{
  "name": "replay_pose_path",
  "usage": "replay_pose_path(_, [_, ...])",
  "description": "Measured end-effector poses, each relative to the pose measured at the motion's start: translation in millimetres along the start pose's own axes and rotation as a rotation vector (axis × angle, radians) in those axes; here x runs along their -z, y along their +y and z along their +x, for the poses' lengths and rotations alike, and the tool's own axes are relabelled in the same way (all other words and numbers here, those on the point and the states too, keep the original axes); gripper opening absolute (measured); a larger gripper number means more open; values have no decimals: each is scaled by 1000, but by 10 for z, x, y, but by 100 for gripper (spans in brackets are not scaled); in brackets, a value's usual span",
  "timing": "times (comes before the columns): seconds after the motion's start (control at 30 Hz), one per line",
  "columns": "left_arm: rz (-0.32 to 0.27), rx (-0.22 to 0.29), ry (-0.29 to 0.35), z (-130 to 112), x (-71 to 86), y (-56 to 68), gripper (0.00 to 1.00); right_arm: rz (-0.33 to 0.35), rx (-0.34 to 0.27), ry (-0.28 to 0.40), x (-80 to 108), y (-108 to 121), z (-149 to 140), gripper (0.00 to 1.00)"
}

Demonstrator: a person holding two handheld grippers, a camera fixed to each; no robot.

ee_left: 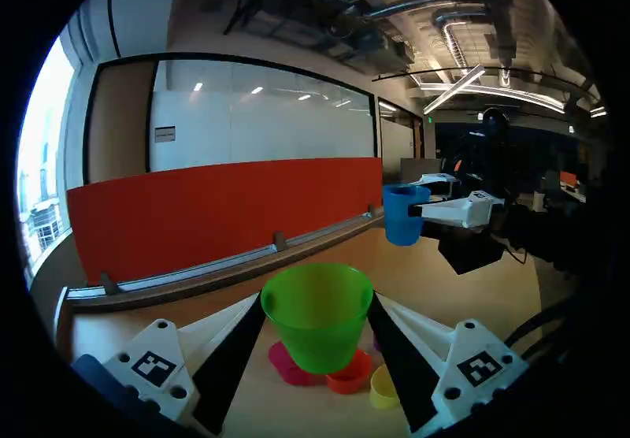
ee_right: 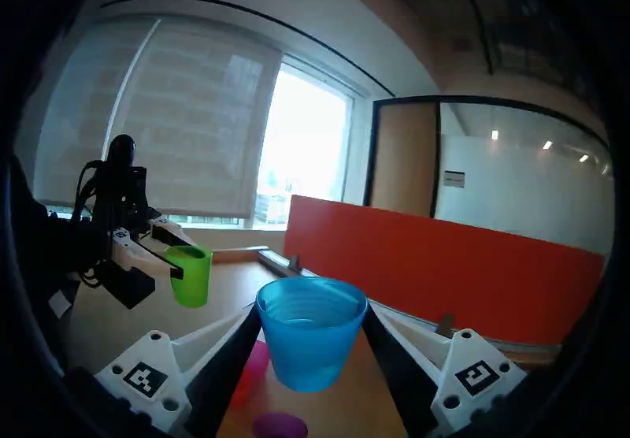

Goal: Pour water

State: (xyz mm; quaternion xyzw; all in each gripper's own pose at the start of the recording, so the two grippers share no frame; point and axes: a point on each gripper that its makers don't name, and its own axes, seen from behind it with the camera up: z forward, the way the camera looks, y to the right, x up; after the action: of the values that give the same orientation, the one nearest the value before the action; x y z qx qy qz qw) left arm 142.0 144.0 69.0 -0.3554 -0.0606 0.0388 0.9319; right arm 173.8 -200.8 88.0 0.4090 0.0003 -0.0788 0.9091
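My left gripper [ee_left: 315, 306] pinches the green cup [ee_left: 318, 324] between both fingers, and my right gripper [ee_right: 311, 317] pinches the blue cup [ee_right: 311, 347], both upright.

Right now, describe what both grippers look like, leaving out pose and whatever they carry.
The left gripper and right gripper match: white wedge-shaped fingers with black inner pads, each finger bearing a square black-and-white marker and small bolt holes. Seen from the right gripper view, the left one carries a black camera mount with looping black cables.
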Motion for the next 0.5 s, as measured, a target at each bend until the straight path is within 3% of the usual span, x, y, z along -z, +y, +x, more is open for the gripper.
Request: replay_pose_path(0.5, [15,-5,29,55,44,11,89,28,32,-6,-84,-99,119,91])
